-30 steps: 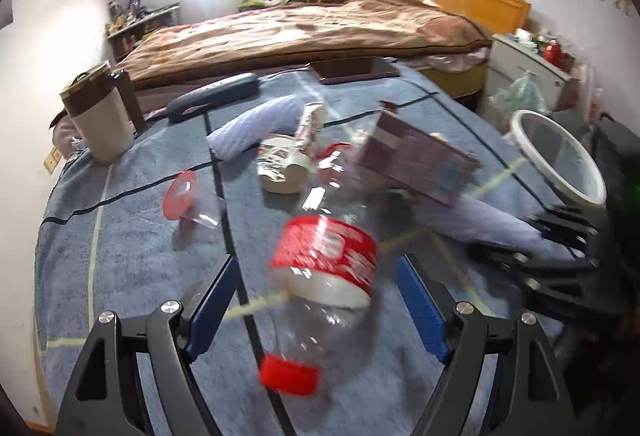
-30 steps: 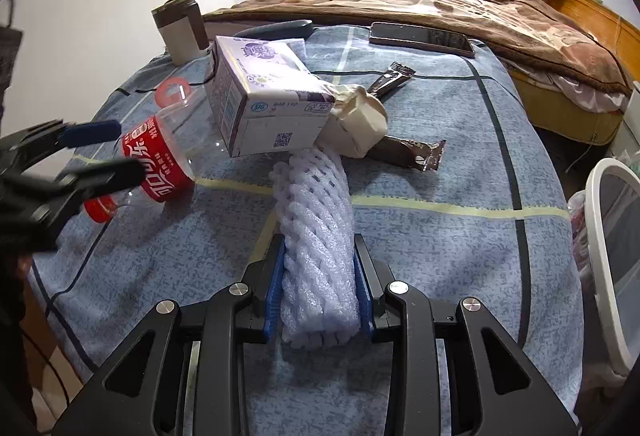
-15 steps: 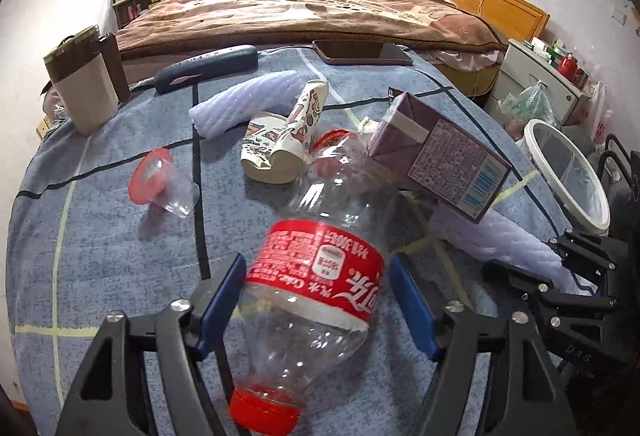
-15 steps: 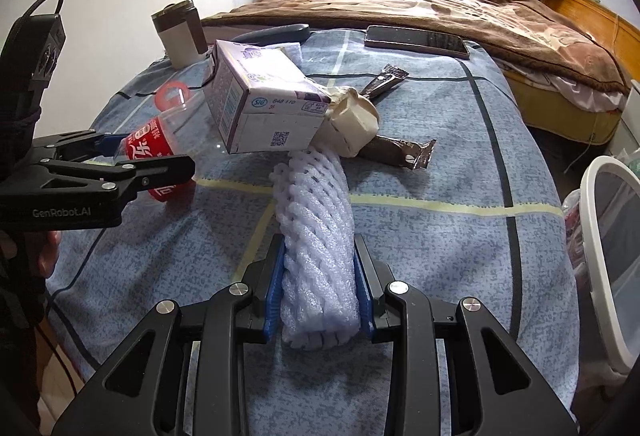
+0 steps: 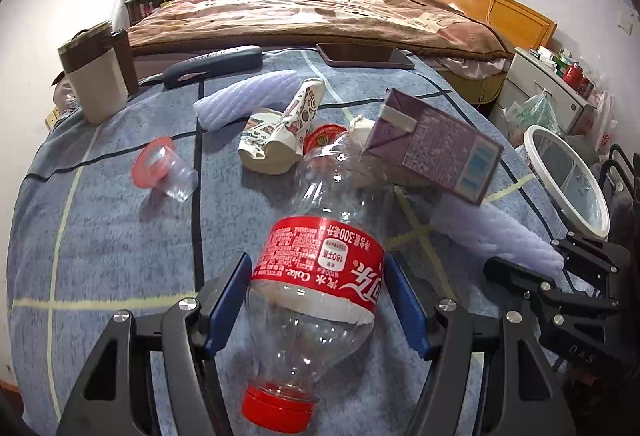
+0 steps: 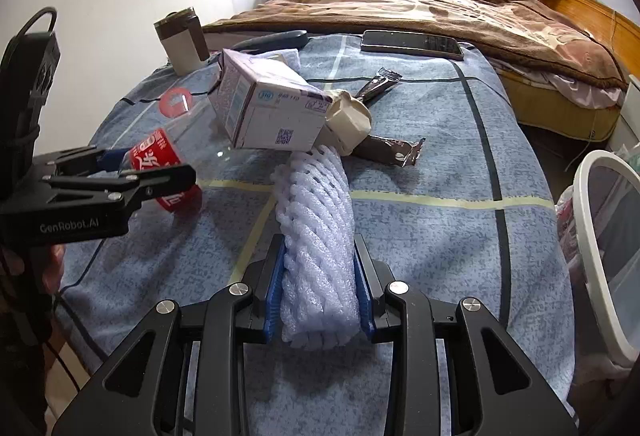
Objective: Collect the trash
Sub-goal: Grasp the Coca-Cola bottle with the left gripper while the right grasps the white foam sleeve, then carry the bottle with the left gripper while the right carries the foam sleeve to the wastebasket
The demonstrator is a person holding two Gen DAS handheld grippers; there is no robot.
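My left gripper (image 5: 318, 300) is shut on an empty clear Coke bottle (image 5: 316, 276) with a red label, red cap toward the camera. It also shows in the right wrist view (image 6: 160, 159). My right gripper (image 6: 320, 288) is shut on a white foam net sleeve (image 6: 316, 228), also seen in the left wrist view (image 5: 496, 232). On the blue blanket lie a purple carton (image 5: 436, 147), a crushed paper cup (image 5: 280, 139), a clear plastic cup with a red rim (image 5: 166, 167), a second foam sleeve (image 5: 248, 99) and a brown wrapper (image 6: 390, 149).
A white-rimmed trash bin (image 6: 600, 252) stands off the right edge of the blanket-covered surface (image 6: 440, 236). A phone (image 6: 412, 43), a dark case (image 5: 212, 65) and a tan mug (image 5: 94, 83) lie at the far side. A bed (image 5: 320, 15) is behind.
My left gripper moved forward around the Coke bottle and closed its fingers against the label. The right gripper kept hold of the foam sleeve.
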